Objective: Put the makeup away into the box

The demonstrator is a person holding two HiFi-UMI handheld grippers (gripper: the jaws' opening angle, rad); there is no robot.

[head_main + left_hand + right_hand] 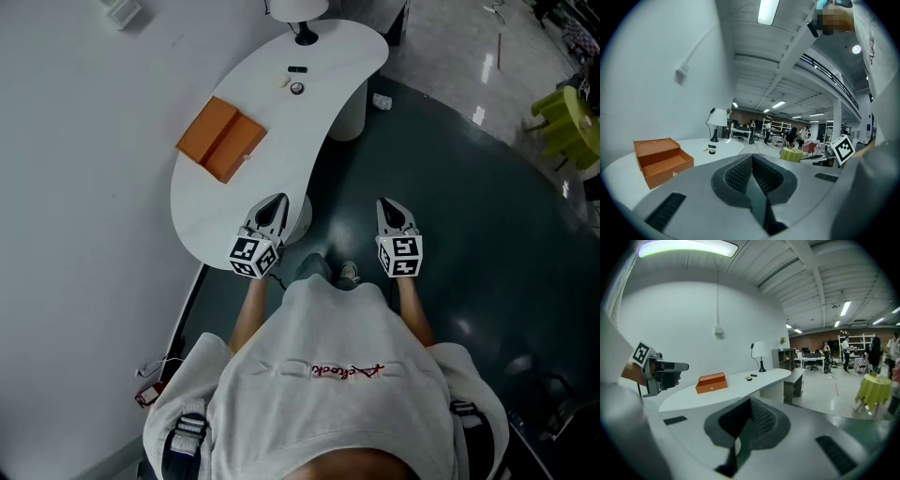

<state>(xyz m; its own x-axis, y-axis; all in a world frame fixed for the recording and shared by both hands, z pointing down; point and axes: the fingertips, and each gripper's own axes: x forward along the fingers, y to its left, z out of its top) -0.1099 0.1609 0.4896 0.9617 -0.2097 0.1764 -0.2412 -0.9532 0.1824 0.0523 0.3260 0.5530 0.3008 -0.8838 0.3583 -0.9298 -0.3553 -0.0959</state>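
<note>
Because the makeup [296, 87] lies beyond the box [222, 139], far up the counter [211, 211], I carry left gripper [273, 208] and right gripper [391, 212] with fingers [740, 176] closed, empty.

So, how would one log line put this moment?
left gripper: shut, empty | right gripper: shut, empty | makeup: on table, beyond orange box | nothing boxed yet

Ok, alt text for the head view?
A person holds the left gripper and right gripper, both shut and empty, by the near end of a curved white table. An orange box sits midway along it; small makeup items lie farther on, near a lamp base.
</note>
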